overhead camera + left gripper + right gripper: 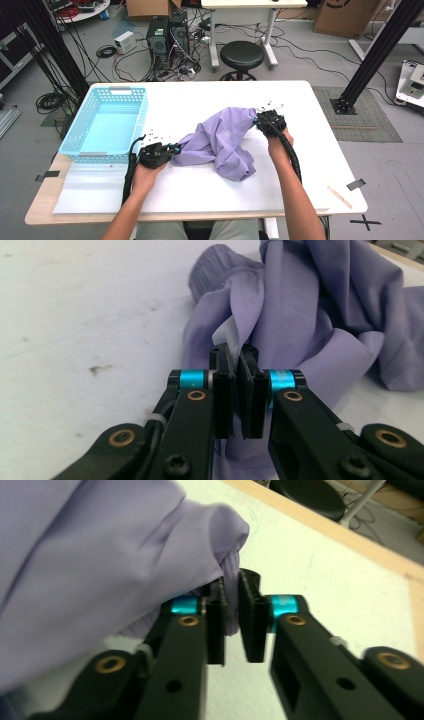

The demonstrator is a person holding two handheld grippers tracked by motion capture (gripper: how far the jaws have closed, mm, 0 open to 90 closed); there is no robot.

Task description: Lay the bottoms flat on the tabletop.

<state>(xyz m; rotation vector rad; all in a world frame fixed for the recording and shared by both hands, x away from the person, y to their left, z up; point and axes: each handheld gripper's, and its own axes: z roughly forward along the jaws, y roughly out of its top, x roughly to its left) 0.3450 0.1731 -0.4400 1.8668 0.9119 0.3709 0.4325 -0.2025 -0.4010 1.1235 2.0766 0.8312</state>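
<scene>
Both grips made: left hand-held gripper (pixel 236 390) clenched on purple shirt (pixel 222 140), right hand-held gripper (pixel 231 625) pinching its cuff. Shirt crumpled on worktop (pixel 300 150); spreading or folding remains, I judge.

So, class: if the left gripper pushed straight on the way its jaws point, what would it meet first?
The left gripper is already shut on the purple garment, so it would push straight into more bunched folds of that cloth. What lies beyond them is hidden.
</scene>
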